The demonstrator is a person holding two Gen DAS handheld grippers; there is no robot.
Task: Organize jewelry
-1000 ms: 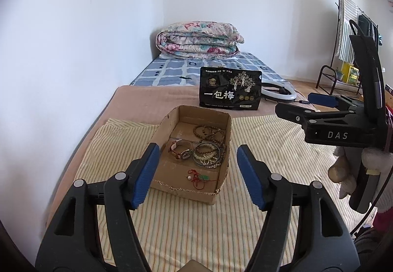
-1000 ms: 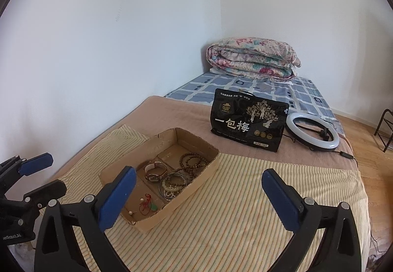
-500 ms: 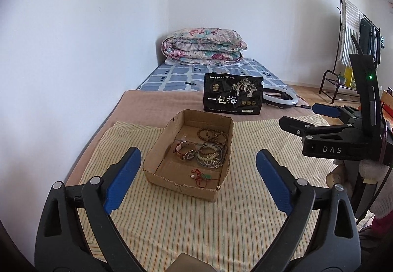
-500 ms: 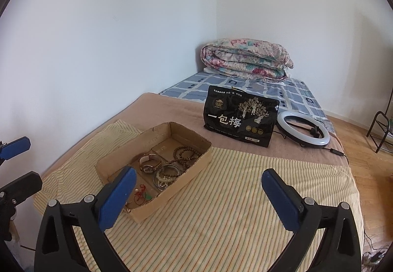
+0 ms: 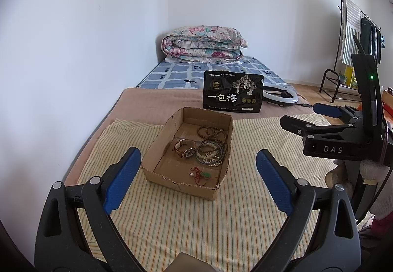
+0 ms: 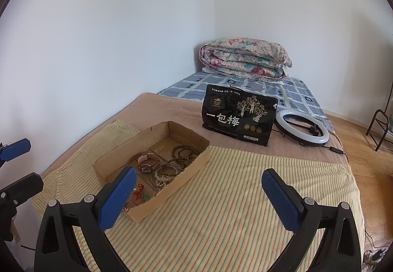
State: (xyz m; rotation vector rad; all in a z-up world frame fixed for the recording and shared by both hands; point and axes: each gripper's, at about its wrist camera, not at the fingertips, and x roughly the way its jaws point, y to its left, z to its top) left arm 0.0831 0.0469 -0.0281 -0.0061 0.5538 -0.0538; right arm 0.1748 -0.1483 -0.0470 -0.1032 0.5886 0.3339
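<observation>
An open cardboard box (image 5: 157, 146) (image 6: 186, 173) sits on a striped cloth on the bed. In it lie a watch (image 5: 184, 149) (image 6: 147, 164), dark bead bracelets (image 5: 211, 132) (image 6: 183, 152), pale bead bracelets (image 5: 210, 154) (image 6: 164, 175) and a red string pendant (image 5: 200, 175) (image 6: 138, 194). My left gripper (image 5: 197, 183) is open and empty, held back in front of the box. My right gripper (image 6: 199, 198) is open and empty to the right of the box; it also shows in the left wrist view (image 5: 326, 119).
A black snack bag (image 5: 232, 94) (image 6: 239, 121) stands behind the box. A ring light (image 6: 302, 130) lies to its right. A folded floral quilt (image 5: 203, 43) sits at the far end by the wall. A clothes rack (image 5: 353, 34) stands at the right.
My left gripper has opened wider and pulled back from the box. The right gripper has shifted slightly, still open.
</observation>
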